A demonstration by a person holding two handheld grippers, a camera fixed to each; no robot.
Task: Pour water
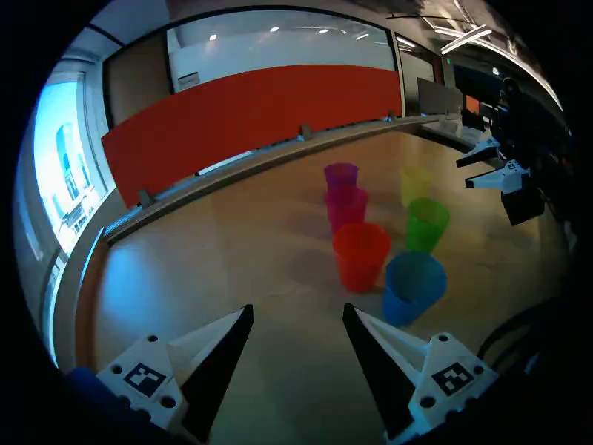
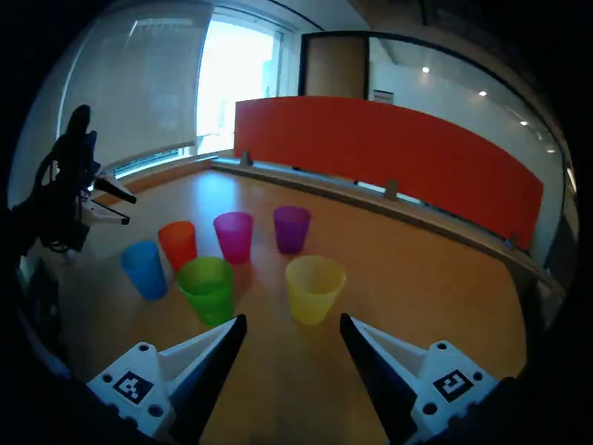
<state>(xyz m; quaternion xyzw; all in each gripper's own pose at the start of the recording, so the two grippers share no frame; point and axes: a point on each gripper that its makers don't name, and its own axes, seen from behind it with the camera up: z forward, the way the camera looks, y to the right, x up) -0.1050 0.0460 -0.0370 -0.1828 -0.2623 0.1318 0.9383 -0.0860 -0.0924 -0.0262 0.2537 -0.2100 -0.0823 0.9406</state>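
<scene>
In the left gripper view, the left gripper [image 1: 297, 308] hovers over the table [image 1: 244, 252] with its fingers spread wide and nothing between them. Ahead of it six cups stand upright in a cluster. The blue cup [image 1: 413, 285] is nearest, just beside the orange cup [image 1: 361, 256] on its right. The pink cup [image 1: 346, 208] stands just behind the orange cup, and the green cup [image 1: 427, 222] is behind it and to the right. Farther from the orange cup are the purple cup [image 1: 341, 176], straight back, and the yellow cup [image 1: 415, 184], back and to the right. The right gripper [image 1: 464, 173] hangs beyond them, well to the right of the orange cup. In the right gripper view its own fingers are also wide apart and hold nothing, with the green and yellow cups nearest to them. A red panel [image 1: 252, 119] runs along the far table edge, well behind the orange cup.
</scene>
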